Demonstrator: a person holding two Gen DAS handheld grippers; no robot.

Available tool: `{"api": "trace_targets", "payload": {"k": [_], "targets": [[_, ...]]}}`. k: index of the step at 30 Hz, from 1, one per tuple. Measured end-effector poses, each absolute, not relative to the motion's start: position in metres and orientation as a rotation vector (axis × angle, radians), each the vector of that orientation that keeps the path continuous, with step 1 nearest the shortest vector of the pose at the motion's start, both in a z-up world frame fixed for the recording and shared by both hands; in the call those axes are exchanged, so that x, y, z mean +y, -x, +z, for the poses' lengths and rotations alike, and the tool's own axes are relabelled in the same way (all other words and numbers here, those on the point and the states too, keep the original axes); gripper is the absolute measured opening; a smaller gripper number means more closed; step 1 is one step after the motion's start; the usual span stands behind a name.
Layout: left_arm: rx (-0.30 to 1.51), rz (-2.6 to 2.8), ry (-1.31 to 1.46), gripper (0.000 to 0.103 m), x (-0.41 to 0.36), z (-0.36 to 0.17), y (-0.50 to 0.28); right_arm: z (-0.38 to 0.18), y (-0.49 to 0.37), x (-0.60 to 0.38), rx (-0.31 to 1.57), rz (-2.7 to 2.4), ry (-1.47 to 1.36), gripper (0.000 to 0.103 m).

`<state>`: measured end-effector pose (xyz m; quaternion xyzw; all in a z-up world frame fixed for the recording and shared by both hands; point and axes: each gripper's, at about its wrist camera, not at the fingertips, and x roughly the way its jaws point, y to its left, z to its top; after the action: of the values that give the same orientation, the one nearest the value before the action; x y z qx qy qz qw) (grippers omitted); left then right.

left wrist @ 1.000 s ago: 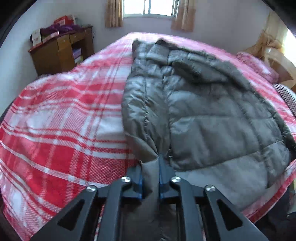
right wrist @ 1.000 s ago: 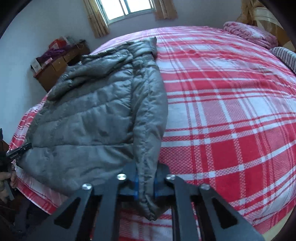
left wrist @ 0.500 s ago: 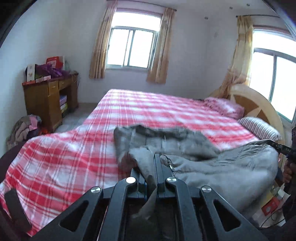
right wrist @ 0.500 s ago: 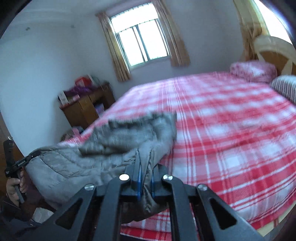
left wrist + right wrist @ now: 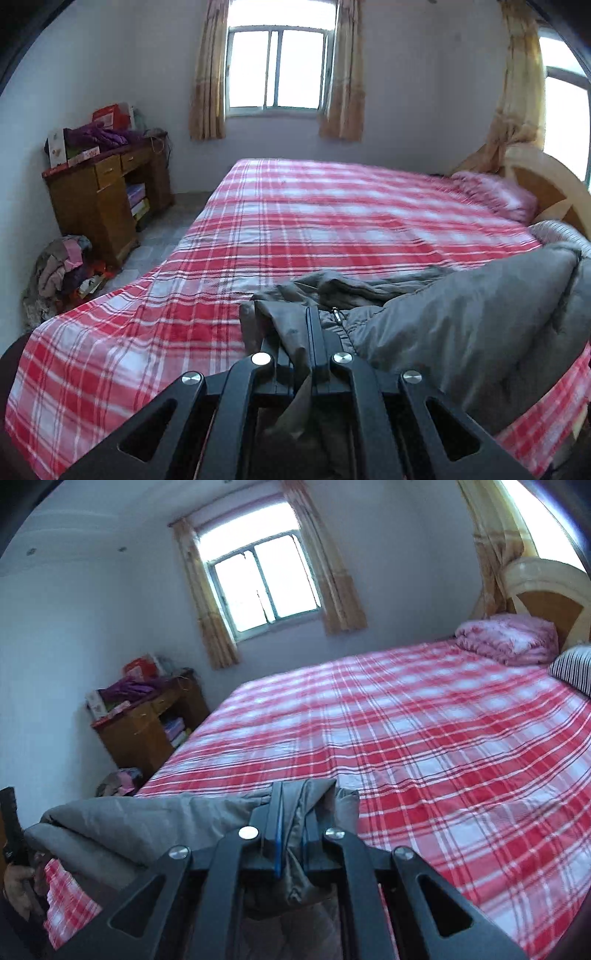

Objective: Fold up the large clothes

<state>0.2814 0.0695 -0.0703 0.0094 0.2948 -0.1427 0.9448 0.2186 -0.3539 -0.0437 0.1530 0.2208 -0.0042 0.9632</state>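
Note:
A grey padded jacket [image 5: 461, 332] hangs stretched between my two grippers over the near edge of the bed. In the left wrist view my left gripper [image 5: 301, 314] is shut on the jacket's hem, with fabric bunched between its fingers and a zip pull just to the right. In the right wrist view my right gripper [image 5: 293, 790] is shut on the other corner of the jacket [image 5: 147, 823], which sags away to the left. The jacket's far part still trails on the bed [image 5: 351, 221]. At the far left, a hand [image 5: 16, 886] holds the left gripper.
The bed has a red and white checked sheet [image 5: 424, 738], a pink folded quilt [image 5: 509, 638] and a striped pillow [image 5: 572, 668] by the wooden headboard [image 5: 546, 590]. A wooden desk [image 5: 103, 195] stands at the left wall, with a heap of clothes [image 5: 62, 266] on the floor.
Both grippers have risen with the jacket's hem. The jacket, which lay spread flat on the bed, is now lifted and pulled toward the near edge, and most of the sheet is uncovered.

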Motion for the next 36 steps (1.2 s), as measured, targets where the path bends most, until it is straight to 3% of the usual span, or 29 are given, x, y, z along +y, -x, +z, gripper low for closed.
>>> {"api": "trace_targets", "payload": {"k": [7,12,16,18,19,20,23,25,26,28,29,30,36], "targets": [[0.694,-0.244,-0.074,0.009,0.052,-0.117,-0.37,-0.086,-0.304,-0.368,0.552,-0.1,-0.316,0.009],[0.75,-0.2,0.0,0.011,0.06,-0.131,-0.389,-0.123,-0.349,-0.368,0.636,-0.124,-0.295,0.009],[0.73,-0.188,0.074,0.013,0.076,-0.128,-0.391,-0.138,-0.371,-0.374,0.654,-0.141,-0.305,0.017],[0.733,-0.188,0.096,0.013,0.08,-0.124,-0.392,-0.142,-0.38,-0.373,0.663,-0.143,-0.305,0.03],[0.732,-0.185,0.112,0.013,0.082,-0.122,-0.393,-0.143,-0.382,-0.372,0.667,-0.156,-0.29,0.048],[0.733,-0.187,0.125,0.014,0.084,-0.121,-0.393,-0.144,-0.382,-0.37,0.663,-0.174,-0.279,0.057],[0.739,-0.189,0.125,0.014,0.083,-0.115,-0.391,-0.15,-0.381,-0.377,0.664,-0.194,-0.298,0.07],[0.73,-0.186,0.143,0.015,0.085,-0.11,-0.387,-0.154,-0.384,-0.379,0.674,-0.203,-0.302,0.072],[0.714,-0.173,0.145,0.02,0.086,-0.106,-0.383,-0.156,-0.384,-0.379,0.68,-0.204,-0.298,0.072],[0.663,-0.116,0.133,0.055,0.092,-0.096,-0.376,-0.158,-0.382,-0.375,0.69,-0.213,-0.269,0.072],[0.619,-0.07,0.13,0.088,0.098,-0.09,-0.37,-0.16,-0.382,-0.373,0.701,-0.218,-0.255,0.073],[0.58,-0.041,0.134,0.098,0.102,-0.086,-0.366,-0.162,-0.382,-0.372,0.707,-0.219,-0.25,0.073],[0.534,0.11,-0.022,0.098,0.085,-0.077,-0.349,-0.158,-0.372,-0.373,0.681,-0.246,-0.246,0.075]]}}
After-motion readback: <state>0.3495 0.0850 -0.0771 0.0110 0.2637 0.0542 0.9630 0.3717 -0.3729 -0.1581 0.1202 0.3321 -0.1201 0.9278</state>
